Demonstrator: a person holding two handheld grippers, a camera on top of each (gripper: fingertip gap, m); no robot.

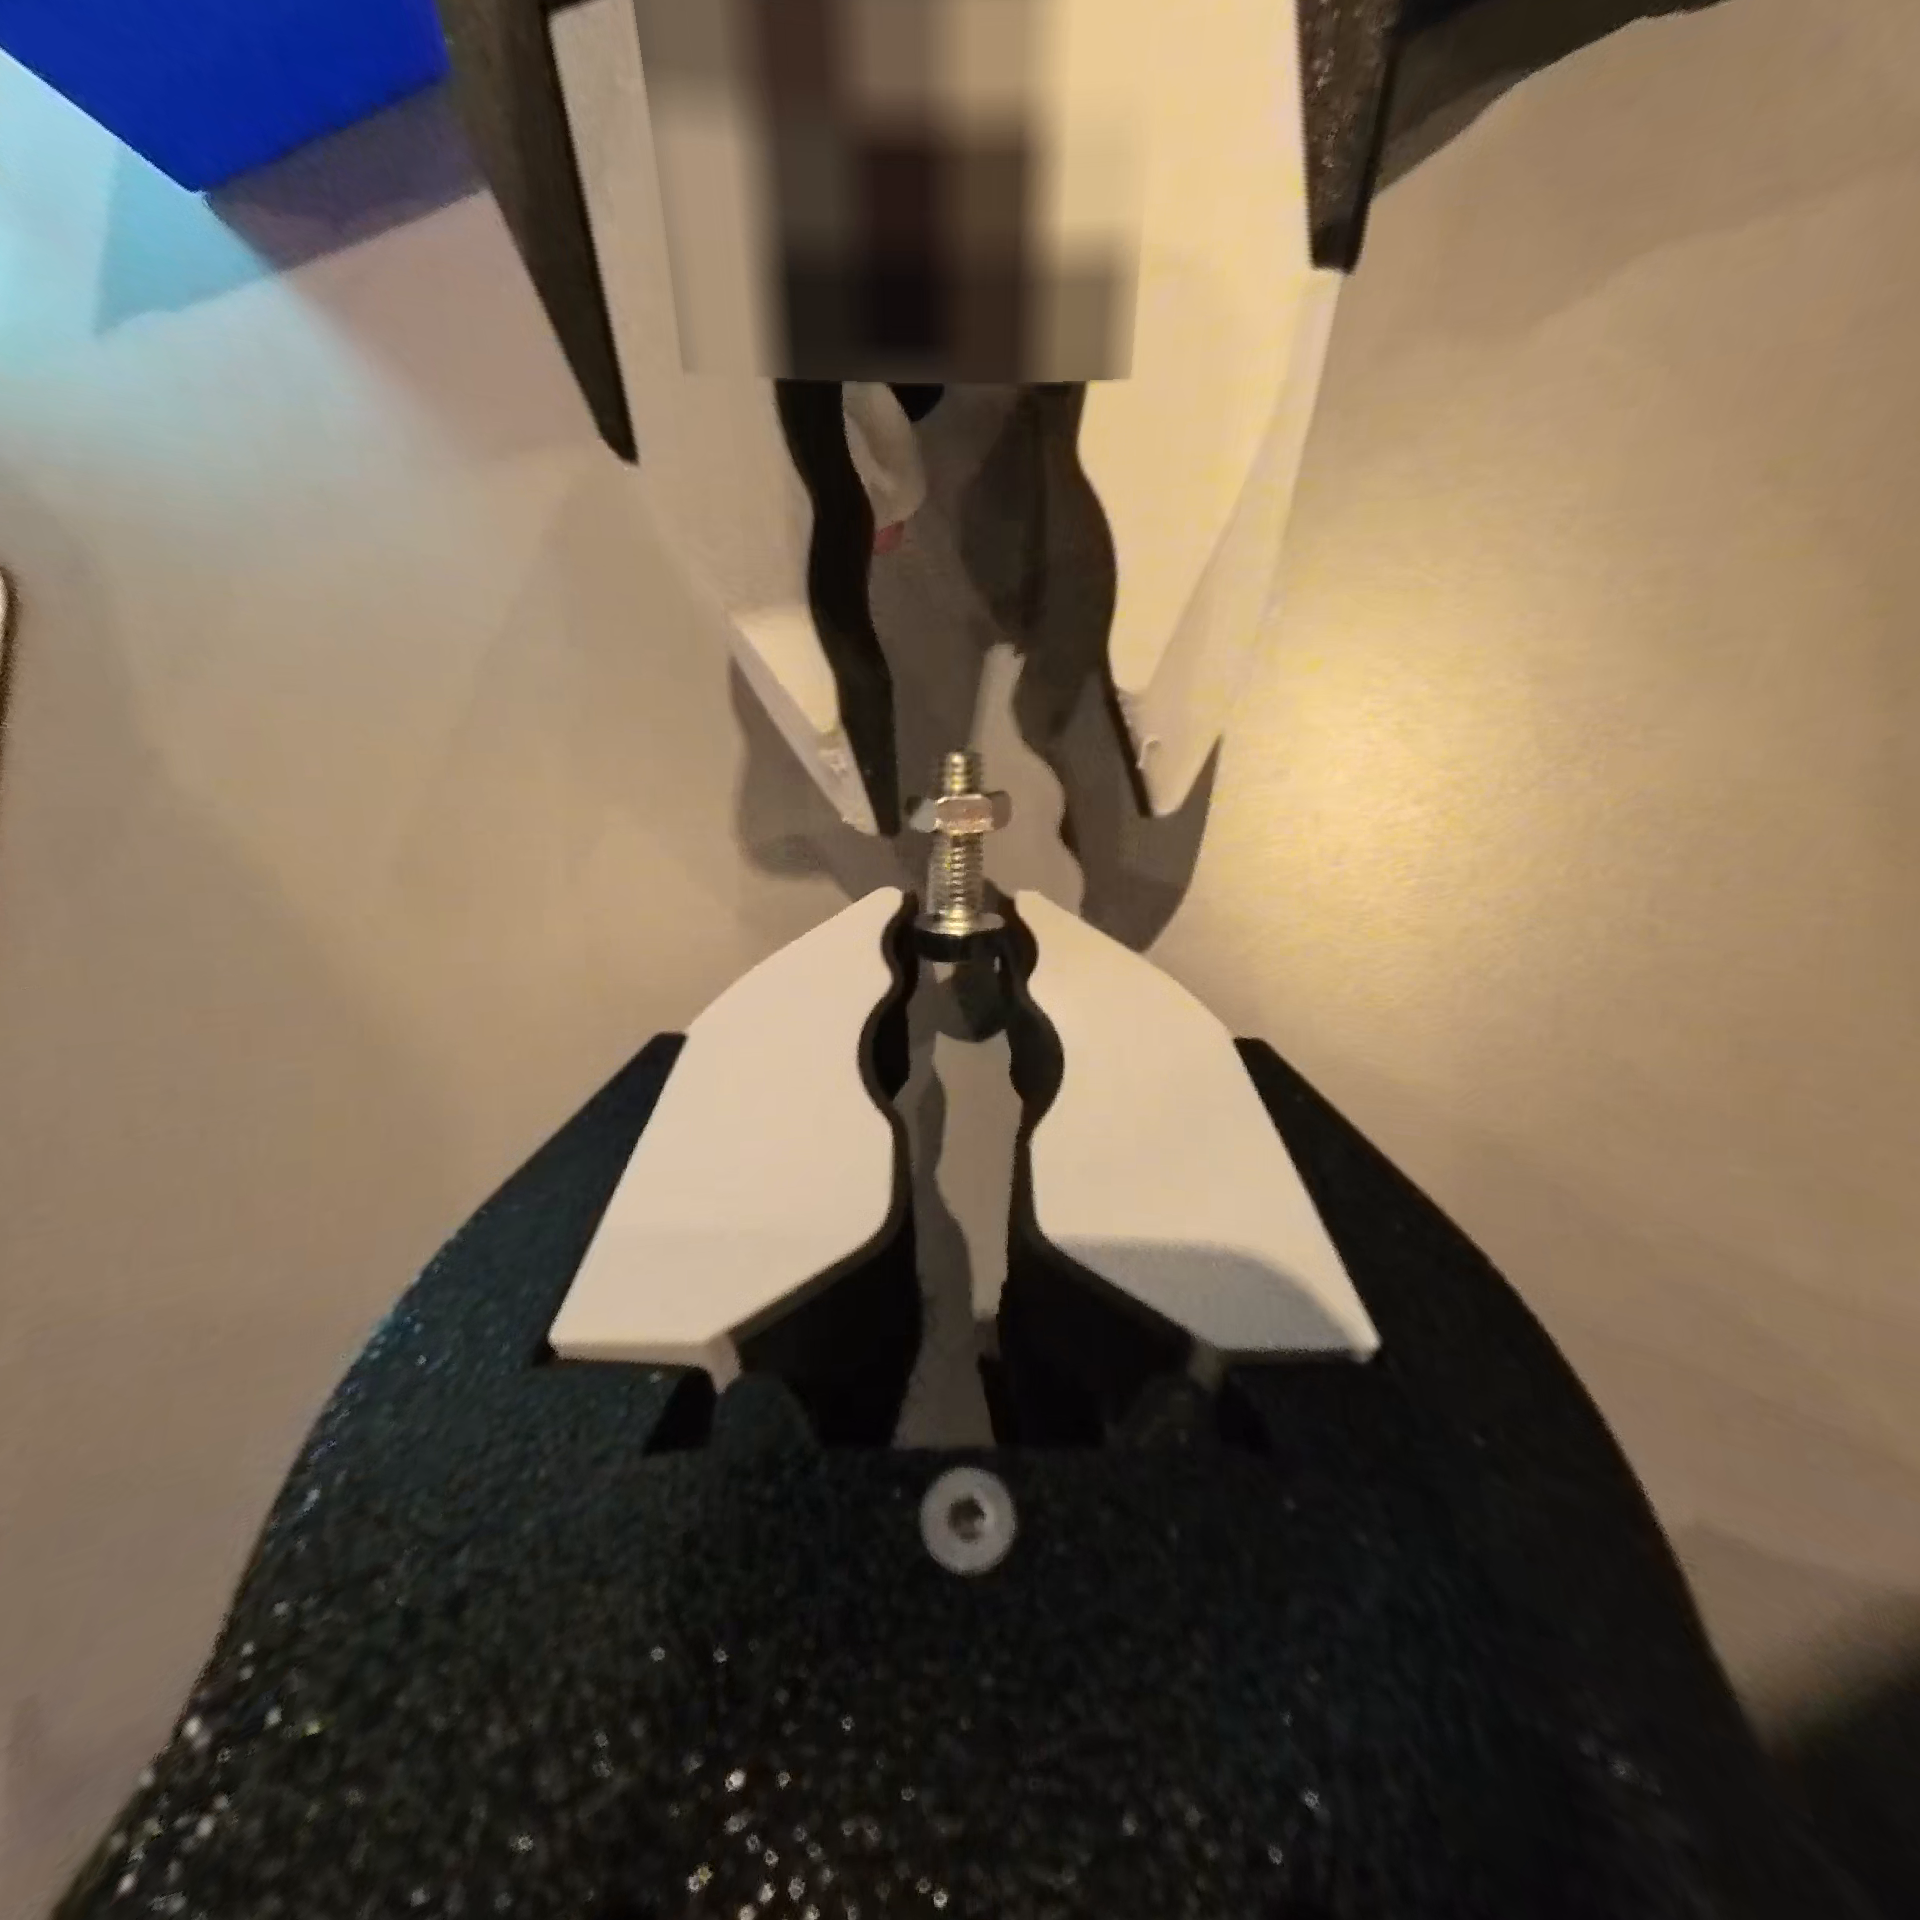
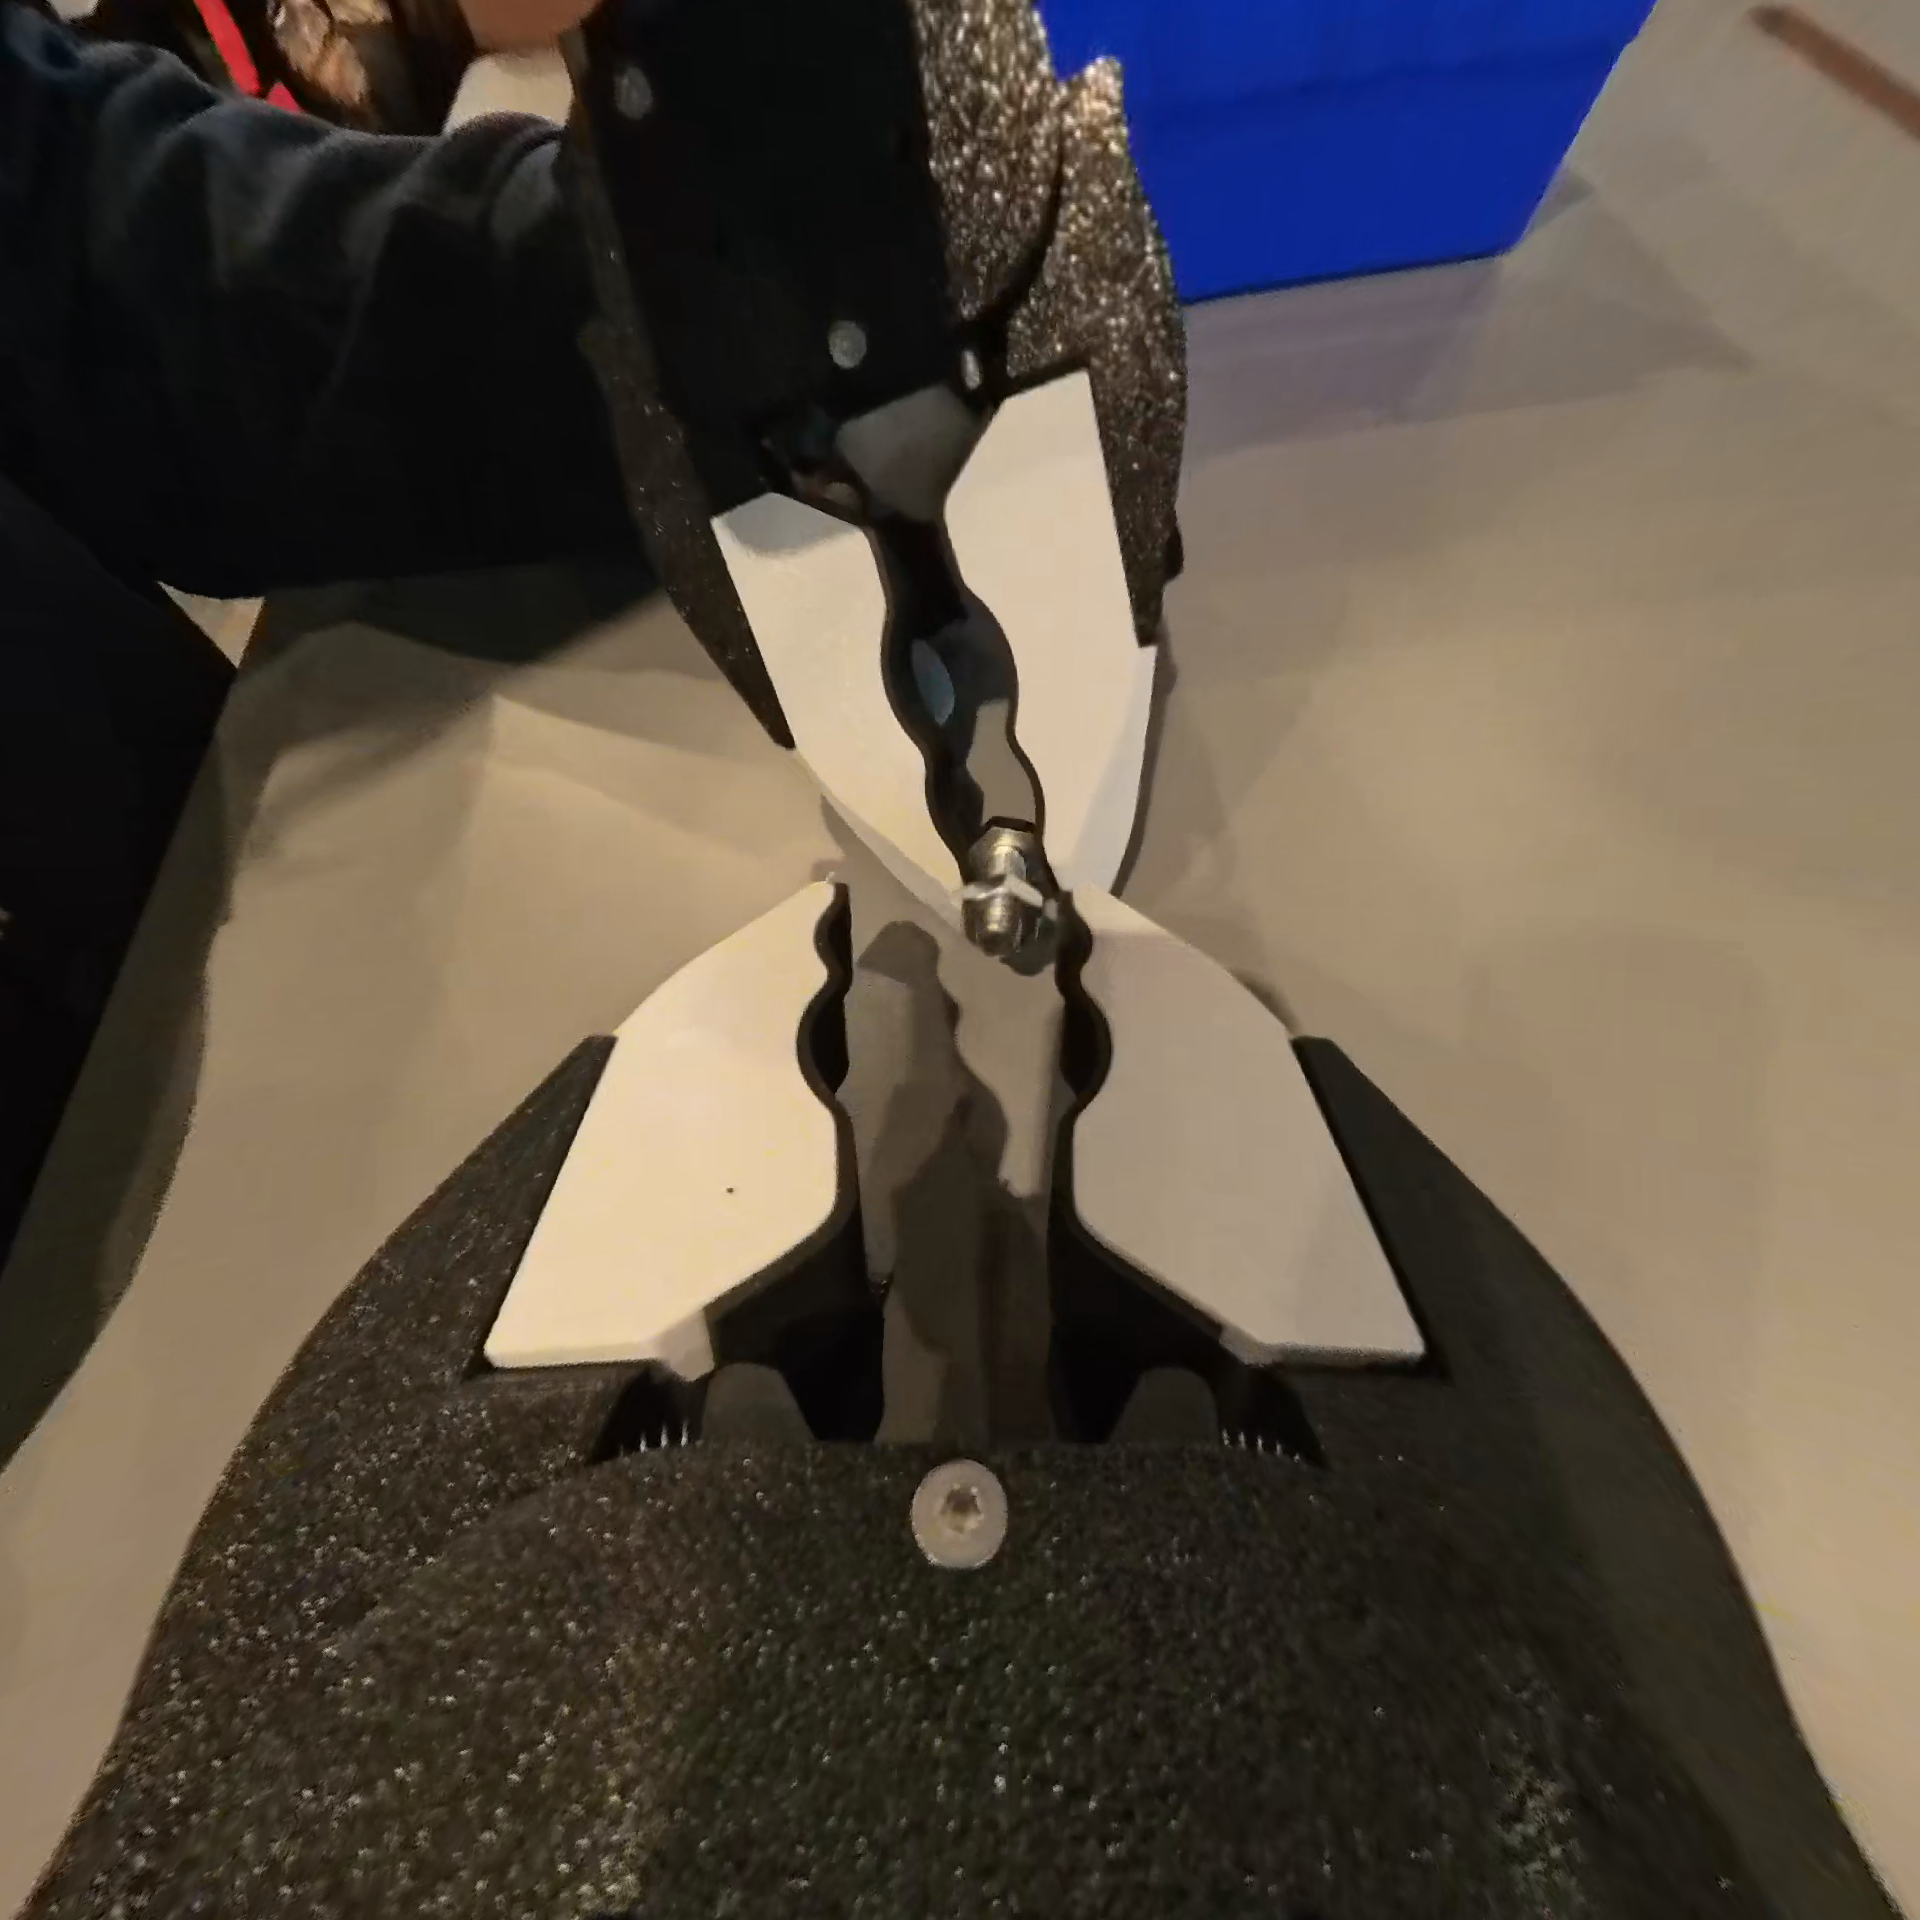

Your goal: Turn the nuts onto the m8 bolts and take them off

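In the left wrist view my left gripper (image 1: 956, 899) is shut on the head of a silver bolt (image 1: 948, 868). The threaded shaft points away from me. A silver hex nut (image 1: 951, 810) sits on the thread near its far end. My right gripper (image 1: 1023, 810) faces it from the far side with its jaws apart around the nut. One of its fingers (image 1: 868, 748) is at the nut's side and the other stands clear. In the right wrist view my right gripper (image 2: 956, 904) is open. The nut (image 2: 1003, 899) lies close to its right finger (image 2: 1143, 997). The left gripper (image 2: 1013, 862) holds the bolt (image 2: 1003, 925) above the table.
The beige table (image 1: 1558, 727) lies under both grippers. A blue box (image 2: 1351, 135) stands at the back; it also shows in the left wrist view (image 1: 208, 83). A person's dark sleeve (image 2: 260, 312) reaches in from the left behind the left gripper. The tips of both grippers are at nearly the same place.
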